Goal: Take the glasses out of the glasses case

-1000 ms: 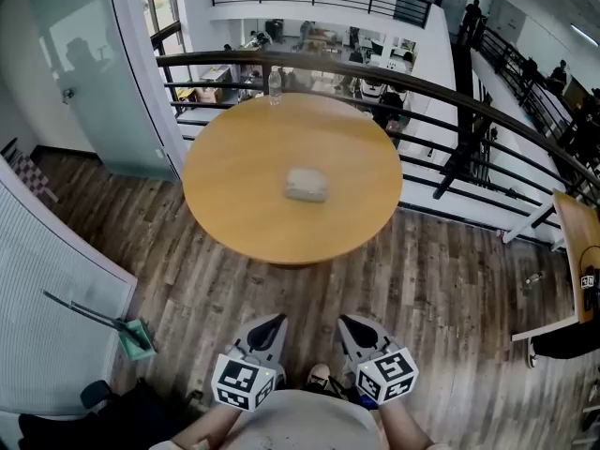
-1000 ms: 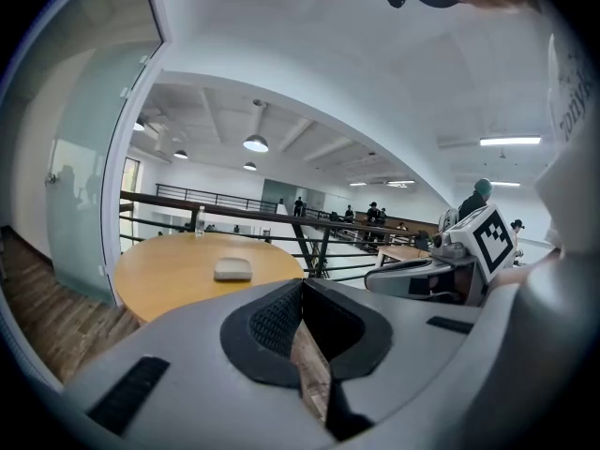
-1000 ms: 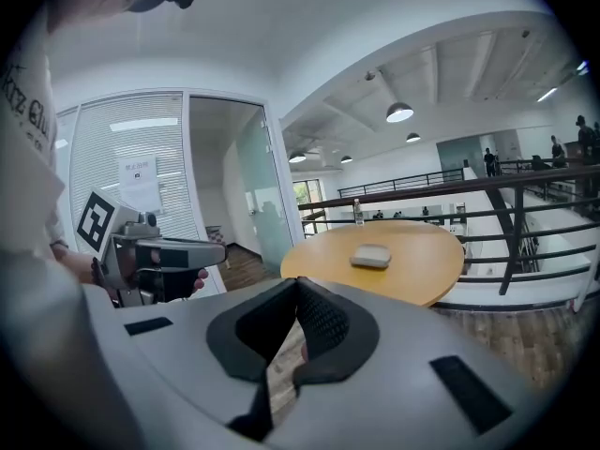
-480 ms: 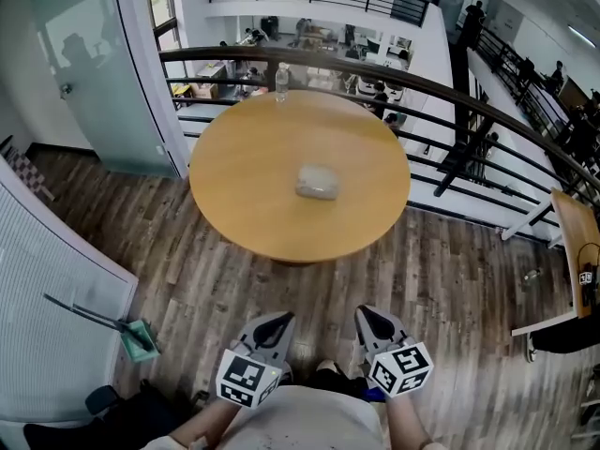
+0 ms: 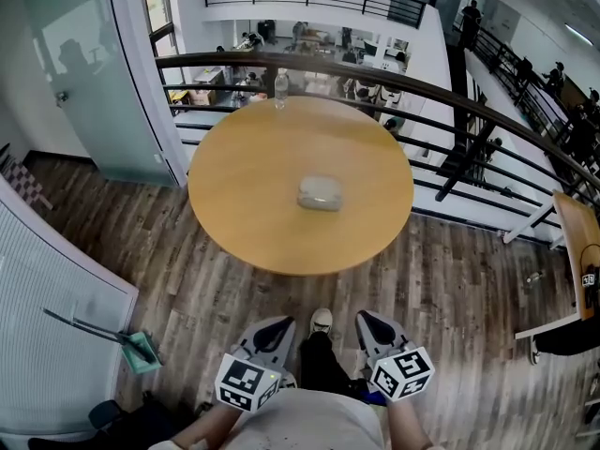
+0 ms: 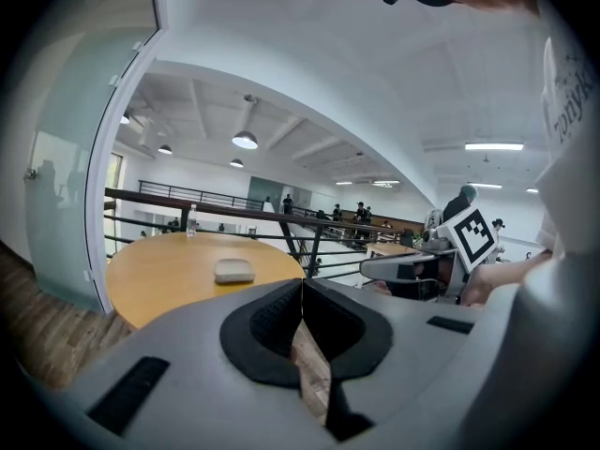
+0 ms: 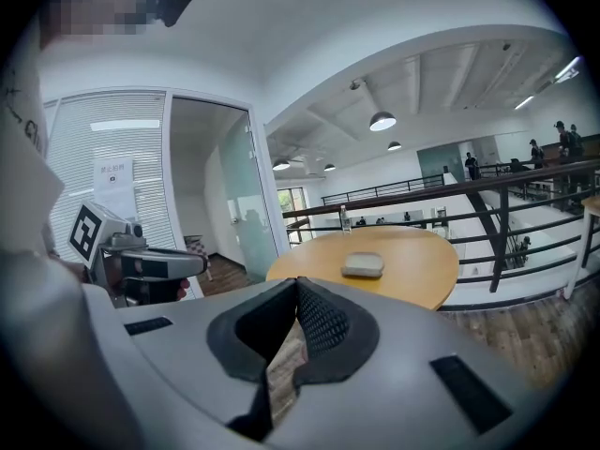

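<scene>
Head view: a closed glasses case lies near the middle of a round wooden table in the centre of the frame. A water bottle stands at the table's far edge, by a dark railing. The left gripper and right gripper are at the bottom of the frame, over the wooden floor, well apart from the case and off the table.

Left gripper view: the gripper's tips are pressed together with nothing between them. The case sits left of and above them in the frame, well apart. The right gripper appears at centre right.

Right gripper view: the tips are also pressed together and empty. The case lies above and right of them, well apart.
</scene>
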The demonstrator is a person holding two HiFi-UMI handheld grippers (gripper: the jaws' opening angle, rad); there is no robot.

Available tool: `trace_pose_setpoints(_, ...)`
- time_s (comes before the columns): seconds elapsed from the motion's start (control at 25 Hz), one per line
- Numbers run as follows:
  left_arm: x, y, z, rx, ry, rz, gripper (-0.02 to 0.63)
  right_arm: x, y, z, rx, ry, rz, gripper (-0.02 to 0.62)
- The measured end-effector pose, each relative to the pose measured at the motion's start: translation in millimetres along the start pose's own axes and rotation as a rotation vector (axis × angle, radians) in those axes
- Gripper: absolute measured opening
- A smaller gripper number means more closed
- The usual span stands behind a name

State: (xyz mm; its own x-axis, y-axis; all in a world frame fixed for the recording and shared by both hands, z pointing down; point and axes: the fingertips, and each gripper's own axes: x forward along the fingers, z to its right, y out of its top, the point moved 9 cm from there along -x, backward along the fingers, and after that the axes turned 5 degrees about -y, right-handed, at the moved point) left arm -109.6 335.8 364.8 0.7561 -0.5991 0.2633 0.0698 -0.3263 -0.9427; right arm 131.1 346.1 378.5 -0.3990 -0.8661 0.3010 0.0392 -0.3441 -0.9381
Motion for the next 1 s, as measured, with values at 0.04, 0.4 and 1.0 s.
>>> trace_pose_setpoints(0.04,4.4,1.3,-5.7,0.002,0.008,-0.001,0.024,6.8,0.6,3.3,0.004,0.005,0.001,0.025)
trace_pose_setpoints(0.4,68.5,20.5,-65.0,-0.017,0.05,-0.008,0.023,85.9,30.9,57.5,-0.025,0.043,-0.001,0.025)
trace_pose_setpoints(1.0,211.9,94.9,-135.3,-0.03,0.104,0.028,0.023,210.5,107.4,176.5,-0.067,0.15,-0.003,0.025)
